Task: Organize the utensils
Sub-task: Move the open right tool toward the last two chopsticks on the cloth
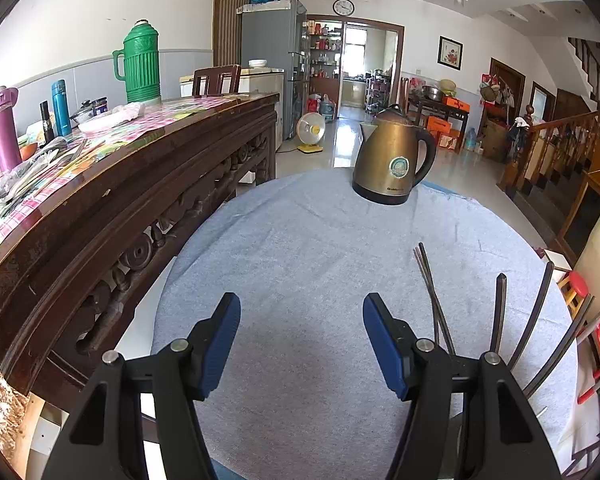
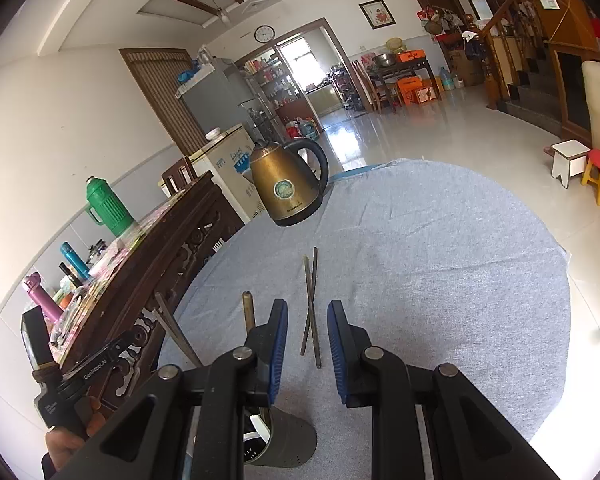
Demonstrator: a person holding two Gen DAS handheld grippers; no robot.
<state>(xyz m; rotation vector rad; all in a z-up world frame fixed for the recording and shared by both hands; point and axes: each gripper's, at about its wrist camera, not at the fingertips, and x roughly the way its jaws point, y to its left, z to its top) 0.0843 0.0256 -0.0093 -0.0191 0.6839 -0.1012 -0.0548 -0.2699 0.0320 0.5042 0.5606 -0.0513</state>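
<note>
The round desk [image 1: 300, 248], under a grey-blue cloth, lies bare across its middle, leaving a wide lane ahead of the left claw [image 1: 302, 344], whose blue pads stand apart over empty cloth. At the far edge a brass kettle [image 1: 392, 160] blocks the way. To the left a dark carved sideboard [image 1: 140, 200] runs close beside the desk's rim, closing that side. To the right, dark chopsticks [image 1: 436, 304] lie and stand in a loose spread. Ahead of the right claw [image 2: 307, 348] a crossed pair of chopsticks [image 2: 311, 308] lies on the cloth; a perforated metal holder [image 2: 284, 444] sits under its left finger. The cloth to the right stays free.
</note>
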